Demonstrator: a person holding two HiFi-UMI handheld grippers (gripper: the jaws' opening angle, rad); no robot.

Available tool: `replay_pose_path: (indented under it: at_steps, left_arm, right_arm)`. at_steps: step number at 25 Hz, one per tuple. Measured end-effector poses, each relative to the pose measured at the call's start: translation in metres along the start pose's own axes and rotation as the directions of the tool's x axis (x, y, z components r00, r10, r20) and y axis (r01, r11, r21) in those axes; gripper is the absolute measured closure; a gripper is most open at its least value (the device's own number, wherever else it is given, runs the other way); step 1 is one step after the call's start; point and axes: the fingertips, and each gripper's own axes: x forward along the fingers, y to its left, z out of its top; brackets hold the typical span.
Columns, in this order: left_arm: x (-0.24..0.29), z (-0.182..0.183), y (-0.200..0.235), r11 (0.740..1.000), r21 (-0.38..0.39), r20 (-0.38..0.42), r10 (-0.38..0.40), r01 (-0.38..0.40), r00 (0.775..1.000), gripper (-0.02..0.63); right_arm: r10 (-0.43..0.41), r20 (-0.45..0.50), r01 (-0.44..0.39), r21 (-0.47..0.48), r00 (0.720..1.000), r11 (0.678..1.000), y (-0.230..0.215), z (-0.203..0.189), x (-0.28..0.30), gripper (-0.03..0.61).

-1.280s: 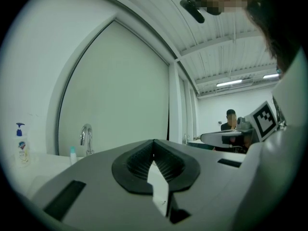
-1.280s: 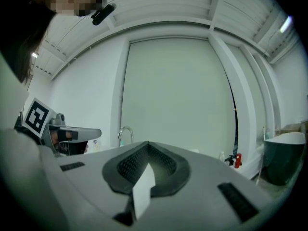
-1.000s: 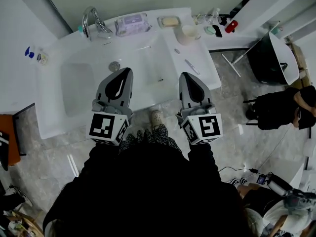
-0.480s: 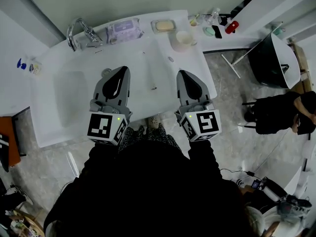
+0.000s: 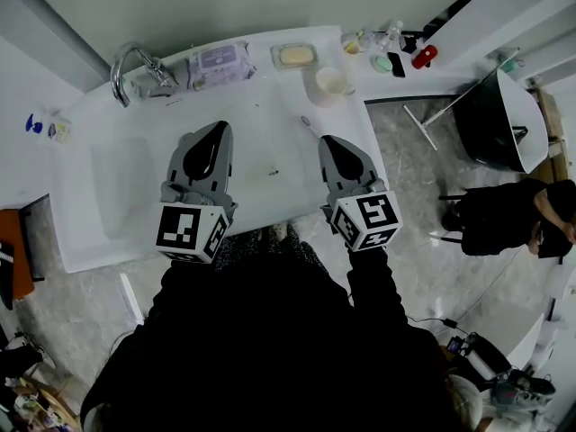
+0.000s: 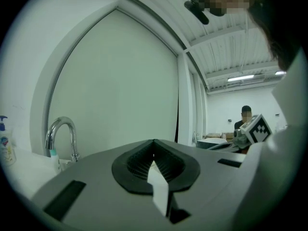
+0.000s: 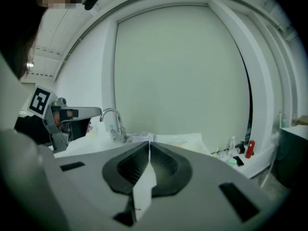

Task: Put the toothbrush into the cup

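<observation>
Plainly, left hand-held gripper point(image 5: 216, 130) and right hand-held gripper point(image 5: 326, 142) are closed, empty; toothbrush hidden.

Readable text: none in any view.
Cube on left gripper point(image 5: 216, 130): black-and-white square marker pattern, no letters or numbers.
Cube on right gripper point(image 5: 327, 141): a similar marker pattern, no letters.
Wipes pack point(image 5: 217, 64) beside tap point(image 5: 124, 61): purple label, print too small to read.

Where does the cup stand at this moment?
In the head view, the cup stands at the back right of the counter, just right of the soap dish.
</observation>
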Motion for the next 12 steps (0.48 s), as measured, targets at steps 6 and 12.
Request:
replay_pose_path:
  at_steps: [6, 12]
  left_arm:
    - [0.008, -0.001, 0.007, 1.000, 0.003, -0.010, 0.030, -0.030, 0.999, 0.606]
    - [0.012, -0.003, 0.007, 0.999, -0.003, -0.020, 0.051, -0.051, 0.998, 0.606]
  right_arm:
    - [0.040, -0.161, -0.049, -0.054, 0.986, 0.997, -0.023, -0.039, 0.016, 0.572]
    - [0.087, -0.370, -0.125, -0.081, 0.925, 0.989, -0.040, -0.085, 0.035, 0.496]
